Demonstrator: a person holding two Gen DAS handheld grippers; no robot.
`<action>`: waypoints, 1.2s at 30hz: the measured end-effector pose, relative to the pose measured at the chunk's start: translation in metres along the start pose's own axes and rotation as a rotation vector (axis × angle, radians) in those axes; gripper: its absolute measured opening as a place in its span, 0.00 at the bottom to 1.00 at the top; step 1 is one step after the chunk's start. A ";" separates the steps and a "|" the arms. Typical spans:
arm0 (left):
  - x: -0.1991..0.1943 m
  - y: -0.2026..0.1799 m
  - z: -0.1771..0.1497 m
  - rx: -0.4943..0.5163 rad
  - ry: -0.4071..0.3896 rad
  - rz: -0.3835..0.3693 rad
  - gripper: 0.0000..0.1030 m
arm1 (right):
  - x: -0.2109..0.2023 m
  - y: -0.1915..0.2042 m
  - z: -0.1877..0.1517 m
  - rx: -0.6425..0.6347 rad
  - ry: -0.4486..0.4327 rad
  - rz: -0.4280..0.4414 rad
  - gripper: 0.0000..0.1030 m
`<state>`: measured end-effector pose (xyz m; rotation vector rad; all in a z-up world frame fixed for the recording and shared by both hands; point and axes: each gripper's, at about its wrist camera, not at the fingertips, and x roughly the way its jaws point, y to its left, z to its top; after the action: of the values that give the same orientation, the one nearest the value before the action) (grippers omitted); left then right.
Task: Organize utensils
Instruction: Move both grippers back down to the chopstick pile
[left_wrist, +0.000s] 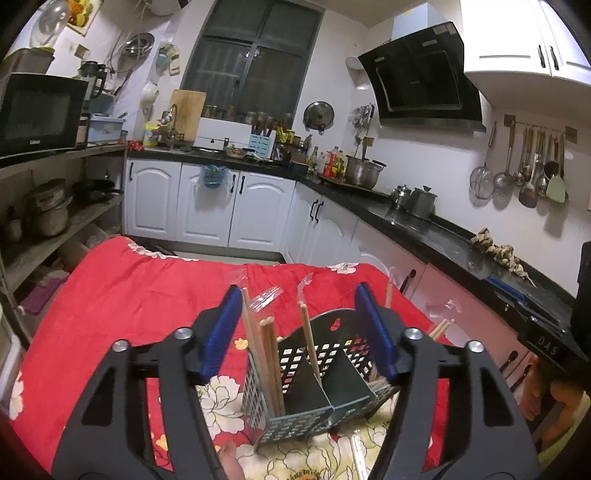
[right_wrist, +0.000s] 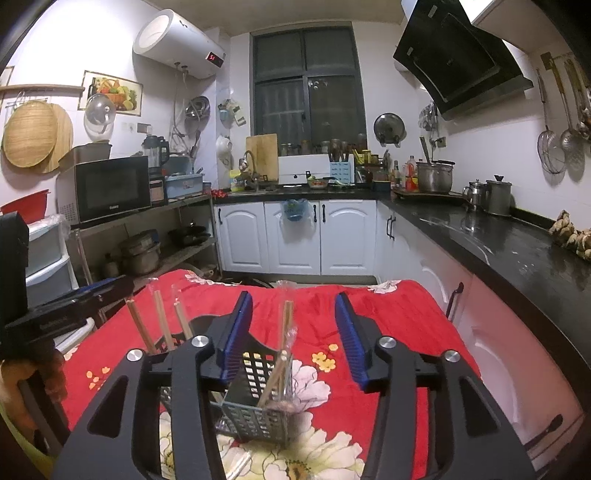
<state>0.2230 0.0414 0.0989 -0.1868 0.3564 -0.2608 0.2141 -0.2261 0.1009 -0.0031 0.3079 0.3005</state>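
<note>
A dark perforated utensil basket with compartments stands on the red floral cloth. Several plastic-wrapped wooden chopsticks stand upright in it. My left gripper is open, its blue pads on either side of the basket, holding nothing. In the right wrist view the basket sits below my open right gripper, with wrapped chopsticks between the pads, untouched, and more chopsticks at the left.
A wrapped chopstick pair lies on the cloth near the front. The left gripper's body shows at the right view's left edge. Black counter and white cabinets run behind and to the right.
</note>
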 end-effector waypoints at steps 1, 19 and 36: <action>-0.002 0.001 -0.001 -0.002 -0.002 0.001 0.63 | -0.002 0.000 -0.001 0.000 0.002 0.000 0.46; -0.025 -0.001 -0.011 -0.012 0.012 0.012 0.90 | -0.024 0.006 -0.011 -0.023 0.007 0.009 0.60; -0.037 0.010 -0.057 -0.028 0.130 0.053 0.90 | -0.031 0.021 -0.042 -0.045 0.083 0.043 0.61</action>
<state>0.1711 0.0535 0.0557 -0.1883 0.4934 -0.2159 0.1671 -0.2170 0.0714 -0.0536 0.3843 0.3507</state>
